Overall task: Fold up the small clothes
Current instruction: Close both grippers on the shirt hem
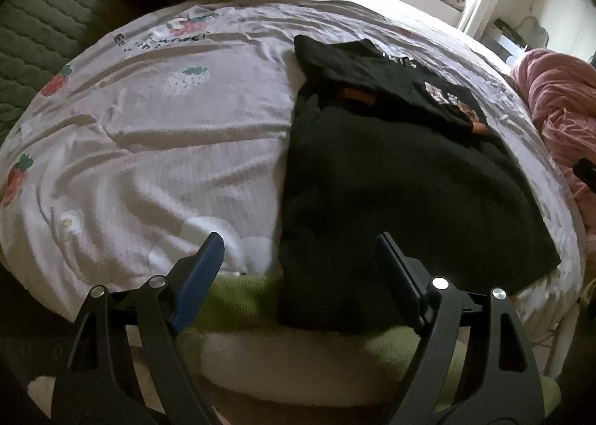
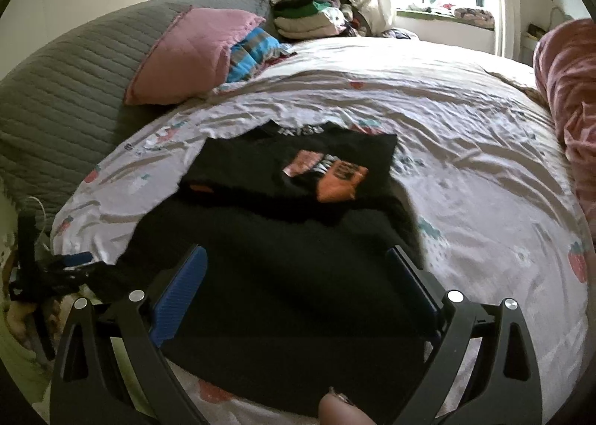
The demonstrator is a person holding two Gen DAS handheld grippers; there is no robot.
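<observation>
A black garment [image 1: 402, 186] lies flat on the strawberry-print bedsheet [image 1: 156, 134], with its upper part folded over and showing an orange and pink print [image 2: 335, 175]. It also shows in the right wrist view [image 2: 290, 276]. My left gripper [image 1: 300, 249] is open and empty, hovering at the garment's near left edge by the foot of the bed. My right gripper [image 2: 298, 264] is open and empty, low over the garment's near part. The left gripper also shows in the right wrist view [image 2: 70, 261], at the garment's left side.
A pink pillow [image 2: 190, 52] and striped blue cloth [image 2: 253, 56] lie at the head of the bed by the grey quilted headboard [image 2: 63, 89]. A pile of folded clothes [image 2: 313, 18] sits near the window. A pink blanket [image 2: 570, 97] lies at the right. A green blanket [image 1: 238, 298] hangs at the bed's near edge.
</observation>
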